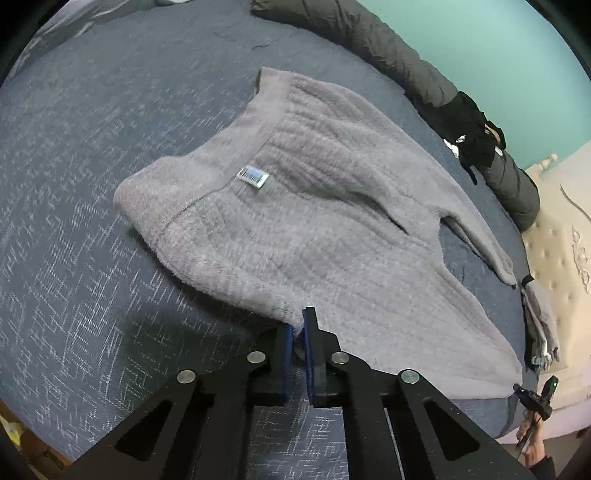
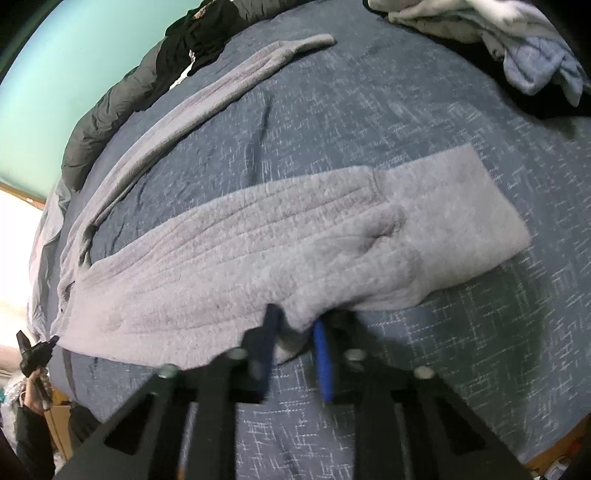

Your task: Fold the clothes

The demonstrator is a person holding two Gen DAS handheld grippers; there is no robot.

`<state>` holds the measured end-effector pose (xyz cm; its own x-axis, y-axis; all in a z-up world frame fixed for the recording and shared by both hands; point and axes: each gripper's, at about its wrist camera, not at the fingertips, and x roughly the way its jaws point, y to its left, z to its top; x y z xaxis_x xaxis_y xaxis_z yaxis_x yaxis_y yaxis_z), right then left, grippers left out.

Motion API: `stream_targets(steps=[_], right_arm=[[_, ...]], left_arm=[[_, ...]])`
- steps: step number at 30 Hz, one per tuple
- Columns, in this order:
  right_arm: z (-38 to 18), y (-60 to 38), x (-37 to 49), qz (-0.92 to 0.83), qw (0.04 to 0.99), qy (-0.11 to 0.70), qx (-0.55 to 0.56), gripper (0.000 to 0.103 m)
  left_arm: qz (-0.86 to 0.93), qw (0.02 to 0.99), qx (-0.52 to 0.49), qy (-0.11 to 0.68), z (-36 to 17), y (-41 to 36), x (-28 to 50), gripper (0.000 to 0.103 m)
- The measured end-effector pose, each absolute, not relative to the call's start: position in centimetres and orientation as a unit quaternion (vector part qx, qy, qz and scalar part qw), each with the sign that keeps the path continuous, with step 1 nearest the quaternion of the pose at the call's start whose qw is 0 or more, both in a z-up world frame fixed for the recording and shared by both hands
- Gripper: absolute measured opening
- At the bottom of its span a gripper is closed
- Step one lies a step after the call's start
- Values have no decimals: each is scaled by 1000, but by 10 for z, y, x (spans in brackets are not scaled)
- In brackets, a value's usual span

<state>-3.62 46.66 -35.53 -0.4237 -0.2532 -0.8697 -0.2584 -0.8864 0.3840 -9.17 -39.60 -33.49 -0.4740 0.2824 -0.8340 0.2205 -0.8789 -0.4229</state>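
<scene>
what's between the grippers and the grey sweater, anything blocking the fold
Nothing visible. The left gripper is shut on the grey sweater at its near edge, and the right gripper straddles another part of that edge, fabric between its fingers. The blue bedspread around the sweater lies bare; the clothes pile sits apart.

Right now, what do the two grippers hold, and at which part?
Both grip the grey sweater: the left gripper and the right gripper each pinch its near edge.

Sweater tag (image 1: 252,177): txt illegible
</scene>
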Motion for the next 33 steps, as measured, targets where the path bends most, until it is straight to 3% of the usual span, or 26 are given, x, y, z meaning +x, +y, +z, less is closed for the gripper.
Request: stream_targets(steps=[4, 21, 33], right_arm=[[-342, 465, -43, 820, -4, 228, -525, 8], [-248, 473, -147, 859, -17, 219, -463, 6], [-249, 482, -279, 852, 2, 190, -488, 6]], left_arm=[[833, 22, -499, -236, -318, -392, -97, 5], [865, 21, -450, -222, -241, -380, -187, 4], [858, 7, -458, -231, -247, -373, -312, 4]])
